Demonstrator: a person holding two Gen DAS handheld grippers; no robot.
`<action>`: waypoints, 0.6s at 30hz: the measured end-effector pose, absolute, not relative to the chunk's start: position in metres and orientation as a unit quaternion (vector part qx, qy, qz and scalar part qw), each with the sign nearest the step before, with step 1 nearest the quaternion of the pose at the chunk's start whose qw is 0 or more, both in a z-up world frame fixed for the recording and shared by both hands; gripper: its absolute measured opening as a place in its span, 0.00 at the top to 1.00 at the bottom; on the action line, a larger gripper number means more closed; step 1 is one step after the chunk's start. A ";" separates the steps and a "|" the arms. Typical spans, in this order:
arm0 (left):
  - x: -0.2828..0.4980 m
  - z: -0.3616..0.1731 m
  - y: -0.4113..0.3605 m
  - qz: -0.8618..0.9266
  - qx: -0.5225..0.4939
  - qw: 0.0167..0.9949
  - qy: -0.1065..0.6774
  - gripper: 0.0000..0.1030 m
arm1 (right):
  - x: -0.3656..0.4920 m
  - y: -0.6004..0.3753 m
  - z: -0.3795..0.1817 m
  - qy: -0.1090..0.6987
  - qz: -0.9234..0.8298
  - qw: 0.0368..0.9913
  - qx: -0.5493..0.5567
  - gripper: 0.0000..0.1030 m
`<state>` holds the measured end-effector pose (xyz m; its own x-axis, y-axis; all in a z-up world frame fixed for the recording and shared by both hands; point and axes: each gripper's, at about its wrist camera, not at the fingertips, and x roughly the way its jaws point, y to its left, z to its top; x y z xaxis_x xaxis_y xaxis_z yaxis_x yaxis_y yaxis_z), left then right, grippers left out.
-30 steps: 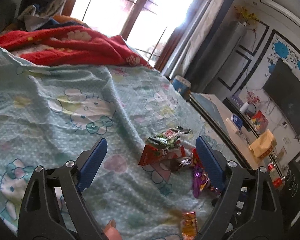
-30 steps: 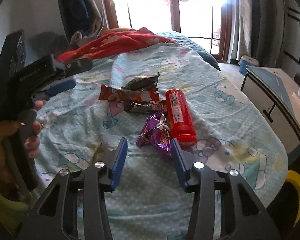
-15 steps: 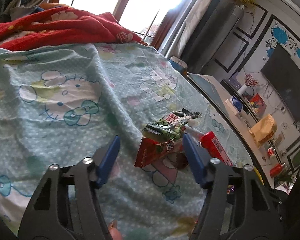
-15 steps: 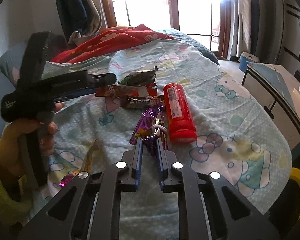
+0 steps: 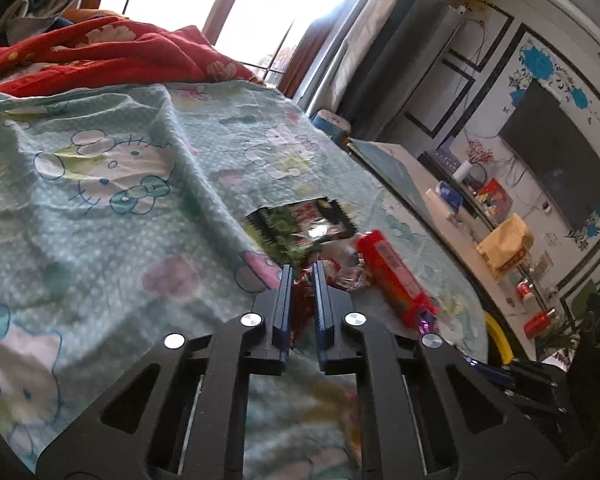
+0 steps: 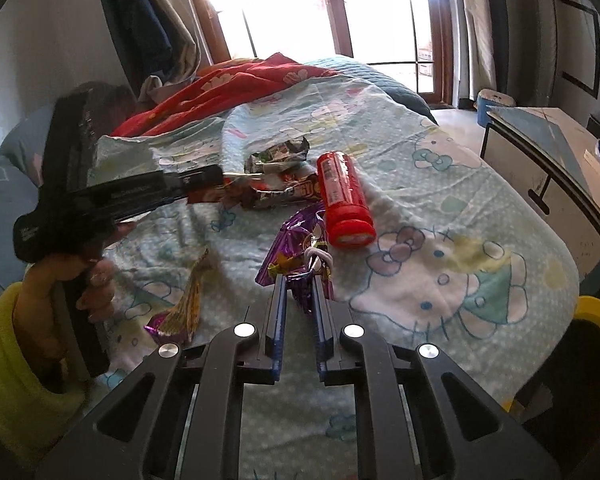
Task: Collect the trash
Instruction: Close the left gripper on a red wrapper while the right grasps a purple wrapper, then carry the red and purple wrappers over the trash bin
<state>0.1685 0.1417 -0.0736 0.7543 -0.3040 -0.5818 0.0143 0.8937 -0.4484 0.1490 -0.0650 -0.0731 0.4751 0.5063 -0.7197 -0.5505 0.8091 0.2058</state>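
Two grippers work the litter at once, each pinching one piece so both can be lifted in a single pass, by my reading. Left gripper (image 5: 301, 280): jaws have just been closing and now stand nearly together on the near end of a crinkled red foil snack wrapper (image 5: 300, 304), which shows as a dark red strip between the blue pads; the right wrist view shows that tool reaching in from the headboard side of the bed, held by a hand (image 6: 66, 280) in a yellow sleeve. Right gripper (image 6: 299, 280): jaws narrowed onto the near corner of a crumpled purple foil wrapper (image 6: 296, 248), the foil bunched between the pads. Both pieces lie on the pale blue cartoon-cat bedsheet (image 6: 440, 280), mid-bed, toward the foot edge. Count of litter visible: one red wrapper, one purple wrapper, one green-and-black foil packet (image 5: 300, 226) farther toward the window side, one brown-and-silver wrapper (image 6: 284, 196) beside the red one, one red cylindrical plastic tube (image 6: 342, 196) lying on its side just beside the purple foil, and one gold-and-purple wrapper (image 6: 184, 304) apart near the hand. Six pieces; two gripped, four loose. No bin clearly identifiable.
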 end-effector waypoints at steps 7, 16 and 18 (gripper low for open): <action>0.153 -0.062 0.133 -0.110 -0.219 0.911 0.332 0.96 | 0.144 -0.076 -0.067 0.406 0.306 0.861 -0.013 0.89; 0.140 -0.036 0.117 -0.125 -0.210 0.920 0.307 0.96 | 0.135 -0.095 -0.056 0.395 0.300 0.868 0.001 0.89; 0.137 -0.030 0.113 -0.129 -0.205 0.922 0.301 0.96 | 0.136 -0.099 -0.054 0.392 0.298 0.870 0.005 0.89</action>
